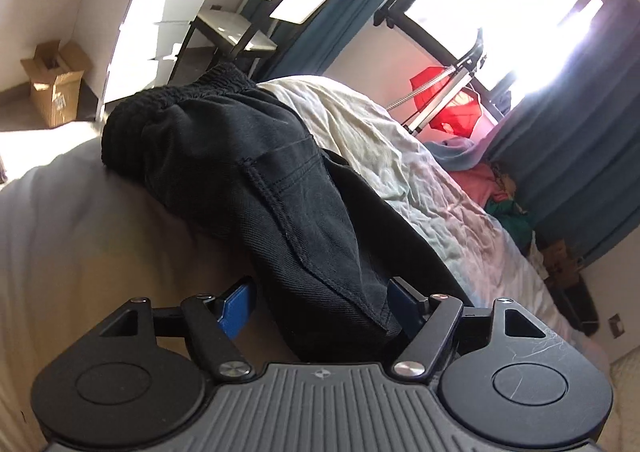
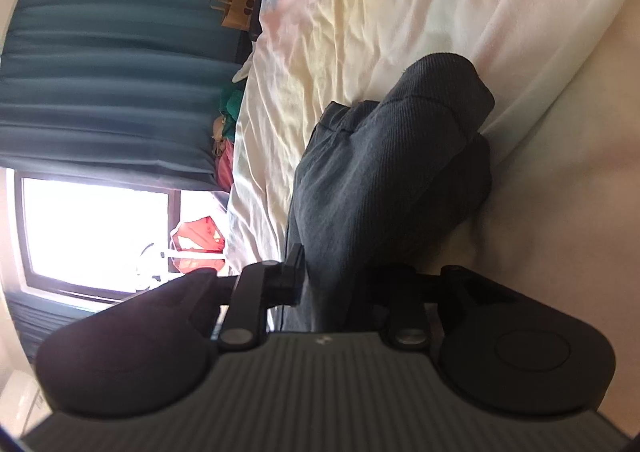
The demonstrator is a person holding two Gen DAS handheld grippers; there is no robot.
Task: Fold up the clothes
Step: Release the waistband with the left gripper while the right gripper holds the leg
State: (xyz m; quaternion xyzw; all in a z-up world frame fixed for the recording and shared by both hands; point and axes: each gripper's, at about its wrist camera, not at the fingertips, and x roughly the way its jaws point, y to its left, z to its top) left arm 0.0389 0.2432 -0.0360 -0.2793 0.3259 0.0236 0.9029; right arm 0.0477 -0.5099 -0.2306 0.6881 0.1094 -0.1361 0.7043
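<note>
A black garment (image 1: 240, 156) with a ribbed elastic waistband and a stitched pocket lies bunched on a pale, wrinkled bed sheet (image 1: 400, 172). Its near end runs between the blue-padded fingers of my left gripper (image 1: 320, 306), which stand wide apart and open around the cloth. In the right wrist view the same dark garment (image 2: 384, 172) stretches away over the sheet (image 2: 360, 12). There my right gripper (image 2: 336, 276) has its fingers drawn close and is shut on the near end of the fabric. The right-hand finger is in shadow.
Past the bed's end are a cardboard box (image 1: 56, 84) on the floor, white drawers (image 1: 160, 12) and a chair (image 1: 236, 28). Teal curtains (image 1: 580, 152) flank a bright window. A pile of coloured clothes (image 1: 500, 188) and a paper bag (image 2: 238, 8) sit beside the bed.
</note>
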